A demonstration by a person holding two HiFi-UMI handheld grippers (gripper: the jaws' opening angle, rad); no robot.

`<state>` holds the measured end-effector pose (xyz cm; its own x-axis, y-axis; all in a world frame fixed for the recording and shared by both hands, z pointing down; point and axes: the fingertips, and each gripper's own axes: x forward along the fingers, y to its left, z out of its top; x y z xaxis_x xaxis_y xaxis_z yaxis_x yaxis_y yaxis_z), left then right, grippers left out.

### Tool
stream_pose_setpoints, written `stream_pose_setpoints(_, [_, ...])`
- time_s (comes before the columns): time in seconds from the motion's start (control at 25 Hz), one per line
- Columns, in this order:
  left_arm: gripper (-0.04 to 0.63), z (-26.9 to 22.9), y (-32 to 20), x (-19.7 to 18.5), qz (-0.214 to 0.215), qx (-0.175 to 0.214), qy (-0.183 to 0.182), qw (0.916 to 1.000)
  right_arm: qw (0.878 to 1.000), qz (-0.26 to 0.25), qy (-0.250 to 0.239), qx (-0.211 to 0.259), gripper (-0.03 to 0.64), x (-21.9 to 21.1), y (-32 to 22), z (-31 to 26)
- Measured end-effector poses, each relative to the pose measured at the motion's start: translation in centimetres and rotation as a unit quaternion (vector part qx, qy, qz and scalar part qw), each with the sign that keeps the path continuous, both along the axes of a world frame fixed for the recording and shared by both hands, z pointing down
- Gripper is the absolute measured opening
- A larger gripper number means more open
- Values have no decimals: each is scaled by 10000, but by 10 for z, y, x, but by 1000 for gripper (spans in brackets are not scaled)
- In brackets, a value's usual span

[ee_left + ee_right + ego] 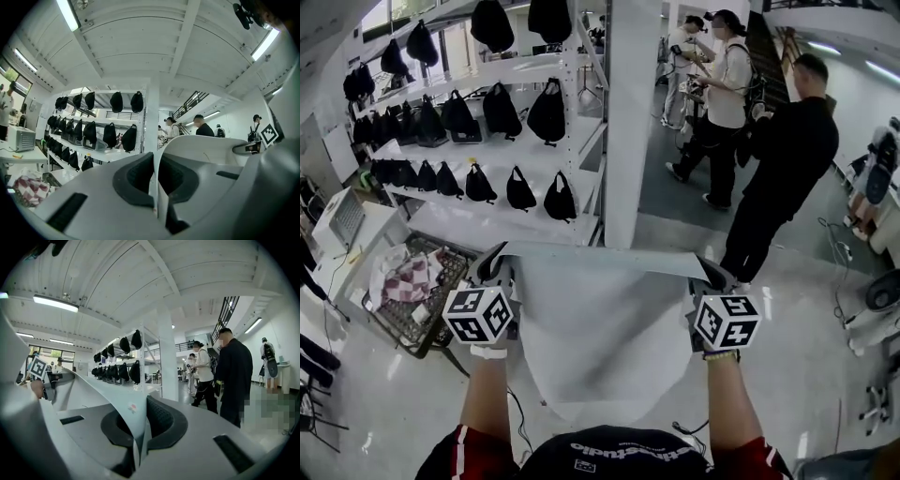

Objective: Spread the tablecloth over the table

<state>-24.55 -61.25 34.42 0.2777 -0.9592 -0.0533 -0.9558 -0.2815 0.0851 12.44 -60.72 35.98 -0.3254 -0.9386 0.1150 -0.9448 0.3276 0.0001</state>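
A white tablecloth hangs in the air in front of me, its top edge stretched level between my two grippers. In the head view my left gripper is shut on the cloth's upper left corner and my right gripper is shut on the upper right corner. In the left gripper view the left gripper has its dark pads clamped on a thin fold of the cloth, which runs off to the right. In the right gripper view the right gripper pinches the cloth, which sweeps away to the left.
A white rack with several black bags stands ahead on the left, beside a white pillar. Three people stand at the back right. A wire basket with checked fabric sits low on the left, next to a white counter.
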Motion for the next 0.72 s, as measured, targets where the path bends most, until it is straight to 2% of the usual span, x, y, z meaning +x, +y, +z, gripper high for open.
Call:
stream_pose_setpoints(0.16, [18, -31, -27, 1, 62, 267, 7, 9996, 9996, 51, 37, 274, 26, 1, -22, -30])
stream_pose_setpoints(0.4, [18, -71, -41, 1, 114, 826, -10, 9965, 9970, 171, 40, 750, 26, 1, -33, -68])
stream_pose_setpoints(0.52, [18, -64, -47, 0, 146, 789, -38, 9968, 9967, 236, 75, 773, 26, 2, -38, -66])
stream_pose_setpoints(0.72, [18, -30, -58, 2, 209, 451, -2, 9988, 9979, 303, 168, 555, 27, 4, -50, -44])
